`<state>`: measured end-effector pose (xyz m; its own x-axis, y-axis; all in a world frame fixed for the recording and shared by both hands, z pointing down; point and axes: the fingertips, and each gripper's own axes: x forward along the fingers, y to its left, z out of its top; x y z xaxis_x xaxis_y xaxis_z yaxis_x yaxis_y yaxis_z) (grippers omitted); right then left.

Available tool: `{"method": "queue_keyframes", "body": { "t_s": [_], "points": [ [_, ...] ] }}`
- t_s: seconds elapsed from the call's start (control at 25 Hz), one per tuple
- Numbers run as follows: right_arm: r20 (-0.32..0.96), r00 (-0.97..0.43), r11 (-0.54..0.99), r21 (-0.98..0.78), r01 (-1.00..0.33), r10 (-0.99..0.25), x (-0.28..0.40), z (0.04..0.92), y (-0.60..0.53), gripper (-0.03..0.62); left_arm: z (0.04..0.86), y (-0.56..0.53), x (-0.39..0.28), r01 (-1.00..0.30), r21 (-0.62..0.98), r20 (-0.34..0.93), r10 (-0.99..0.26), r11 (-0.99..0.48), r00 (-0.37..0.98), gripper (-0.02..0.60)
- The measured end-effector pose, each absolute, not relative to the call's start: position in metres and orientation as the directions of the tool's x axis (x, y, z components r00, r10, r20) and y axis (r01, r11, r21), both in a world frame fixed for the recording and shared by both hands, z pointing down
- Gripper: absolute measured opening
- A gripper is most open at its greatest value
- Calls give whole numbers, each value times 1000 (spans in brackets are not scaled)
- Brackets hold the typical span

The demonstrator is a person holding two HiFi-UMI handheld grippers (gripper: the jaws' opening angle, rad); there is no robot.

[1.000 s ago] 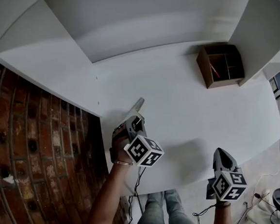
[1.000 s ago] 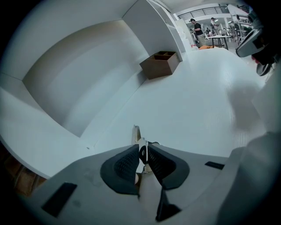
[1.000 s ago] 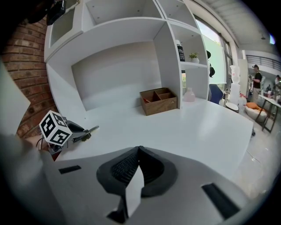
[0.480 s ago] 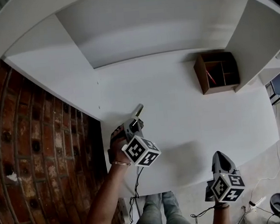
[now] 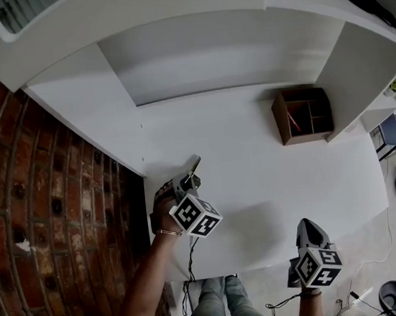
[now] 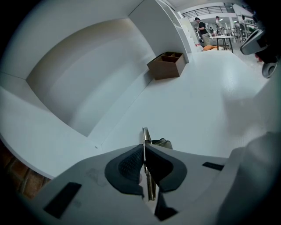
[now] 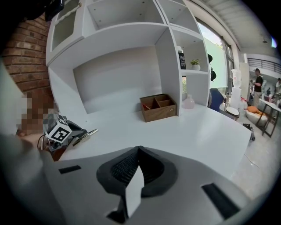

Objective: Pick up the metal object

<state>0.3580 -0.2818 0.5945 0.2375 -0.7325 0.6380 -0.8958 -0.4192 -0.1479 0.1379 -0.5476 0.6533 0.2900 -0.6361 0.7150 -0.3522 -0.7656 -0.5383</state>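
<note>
Left gripper [image 5: 190, 176]: my jaws have just been closing and now pinch the metal object [image 6: 145, 135] edge-on, near the white table's [image 5: 254, 173] left edge. Wooden box [image 5: 303, 115], well apart at back right: red item [image 5: 292, 120] in one compartment. Right gripper [image 5: 307, 225]: jaws together, empty. Only the right gripper view shows a shelf bottle [image 7: 180, 58].

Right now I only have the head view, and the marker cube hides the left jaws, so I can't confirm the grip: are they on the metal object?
Observer: Yes. The left gripper has just been closing its jaws, and its pads clamp the metal object.
Operator: How does it sit in there?
Observer: It is a thin strip on edge, running back between the pads.
Operator: And the right gripper?
Observer: The right gripper has its jaws together, with nothing between the tips.
</note>
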Motion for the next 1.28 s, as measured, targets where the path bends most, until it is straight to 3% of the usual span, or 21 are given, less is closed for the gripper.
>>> {"method": "queue_keyframes", "body": {
  "t_s": [0.52,0.88,1.28],
  "points": [
    [585,203,-344,-138,-929,-785,361,548,-305,2,585,-544,125,-511,-440,681,-646,-738,346,15],
    [500,173,-256,-103,-961,-849,357,496,-337,2,515,-532,83,-753,-208,584,-696,-625,417,15],
    [390,85,-139,-111,-984,-917,323,442,-368,2,449,-498,21,-897,50,386,-820,-440,423,15]
  ]
}}
